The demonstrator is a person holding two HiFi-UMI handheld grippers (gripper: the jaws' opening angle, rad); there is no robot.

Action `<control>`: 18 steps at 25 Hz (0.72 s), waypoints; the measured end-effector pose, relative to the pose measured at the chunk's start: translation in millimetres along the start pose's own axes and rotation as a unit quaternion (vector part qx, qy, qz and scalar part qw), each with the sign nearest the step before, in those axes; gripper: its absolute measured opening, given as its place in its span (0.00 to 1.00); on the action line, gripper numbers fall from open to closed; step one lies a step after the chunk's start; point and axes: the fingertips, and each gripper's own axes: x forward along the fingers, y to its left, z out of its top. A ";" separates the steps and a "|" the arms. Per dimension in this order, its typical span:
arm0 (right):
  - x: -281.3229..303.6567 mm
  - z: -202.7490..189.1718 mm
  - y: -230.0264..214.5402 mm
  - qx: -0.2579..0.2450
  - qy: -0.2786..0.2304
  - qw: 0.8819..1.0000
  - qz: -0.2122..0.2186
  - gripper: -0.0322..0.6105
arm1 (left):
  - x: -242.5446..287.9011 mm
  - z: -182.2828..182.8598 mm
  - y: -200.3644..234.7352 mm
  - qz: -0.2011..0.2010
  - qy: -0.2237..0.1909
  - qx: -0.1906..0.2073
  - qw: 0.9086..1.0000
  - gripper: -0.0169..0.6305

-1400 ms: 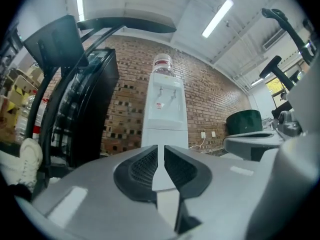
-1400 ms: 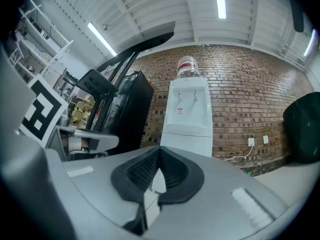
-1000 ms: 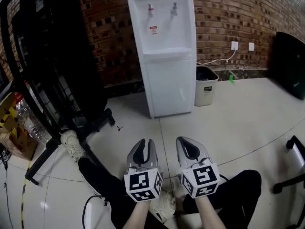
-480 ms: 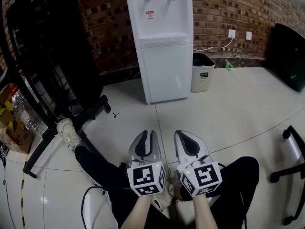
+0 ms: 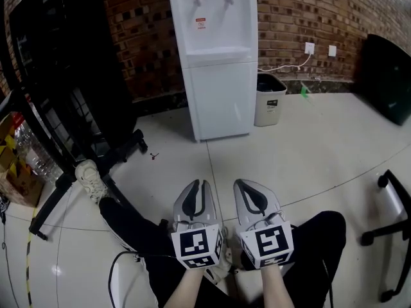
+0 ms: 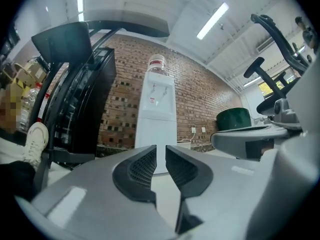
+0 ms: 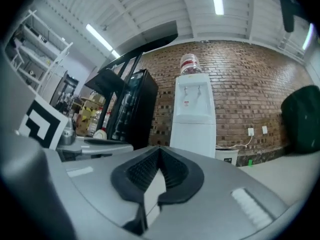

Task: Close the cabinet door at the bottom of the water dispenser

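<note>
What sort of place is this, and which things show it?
Probably an office or workshop corner: a white water dispenser against a brick wall, a waste bin beside it, and a wheeled chair base on the tiled floor.

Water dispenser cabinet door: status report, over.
Right gripper shut, empty; left gripper jaws slightly apart, empty. Both well short of water dispenser. Cabinet door looks flush, closed. Waste bin stands right of it, off the path.

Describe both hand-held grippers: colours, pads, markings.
The left hand-held gripper and right hand-held gripper match. Both are moulded grey with black ribbed pads and a white cube bearing black square markers at the rear. No sleeves show at the wrists.
</note>
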 end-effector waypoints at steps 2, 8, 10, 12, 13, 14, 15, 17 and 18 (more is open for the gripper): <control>-0.7 0.6 0.4 -0.015 0.000 1.000 -0.002 0.05 | 0.3 -0.8 0.7 0.002 0.002 -0.002 1.000 0.12; -5.2 2.3 -5.4 0.002 -0.009 1.000 -0.006 0.05 | 1.0 -2.8 1.9 0.005 0.004 -0.005 1.000 0.12; -6.2 3.7 -7.3 0.007 -0.014 1.000 -0.007 0.05 | 0.8 -2.6 3.8 0.009 0.003 -0.004 1.000 0.12; -7.2 5.0 -8.7 0.012 -0.017 1.000 -0.008 0.05 | 0.6 -3.0 5.5 0.013 0.003 -0.002 1.000 0.12; -7.7 5.1 -9.0 0.013 -0.017 1.000 -0.008 0.05 | 0.5 -3.7 6.0 0.015 0.004 -0.002 1.000 0.12; -8.2 4.8 -8.8 0.014 -0.017 1.000 -0.008 0.05 | 0.4 -4.4 6.2 0.016 0.004 -0.001 1.000 0.12; -8.4 4.3 -8.4 0.015 -0.017 1.000 -0.008 0.05 | 0.2 -5.1 6.4 0.016 0.005 -0.001 1.000 0.12; -8.3 3.8 -7.1 0.015 -0.017 1.000 -0.007 0.05 | 0.2 -5.4 6.6 0.016 0.006 -0.001 1.000 0.12; -8.1 4.0 -6.6 0.015 -0.017 1.000 -0.006 0.05 | 0.2 -5.3 6.6 0.016 0.005 -0.002 1.000 0.12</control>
